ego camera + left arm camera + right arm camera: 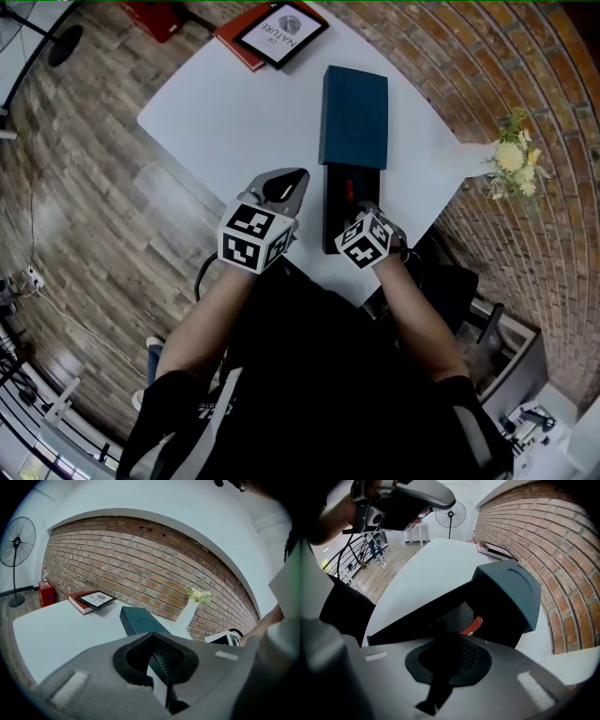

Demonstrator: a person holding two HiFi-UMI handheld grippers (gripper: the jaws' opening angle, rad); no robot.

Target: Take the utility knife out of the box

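Note:
A teal box lid (354, 117) lies on the white table (225, 122), slid back off a black inner tray (331, 230). In the tray lies the utility knife (348, 191) with a red handle. My right gripper (361, 210) points steeply down into the tray and is shut, and the knife's red end (472, 626) sticks out just past its tips. The pads hide the rest of the knife. My left gripper (284, 187) hovers over the table just left of the tray, shut and holding nothing; the lid (140, 620) shows beyond its tips (157, 641).
A framed print on a red book (279, 33) lies at the table's far edge. A white vase of flowers (511, 159) stands at the right corner by the brick wall. A standing fan (16, 541) is on the wooden floor to the left.

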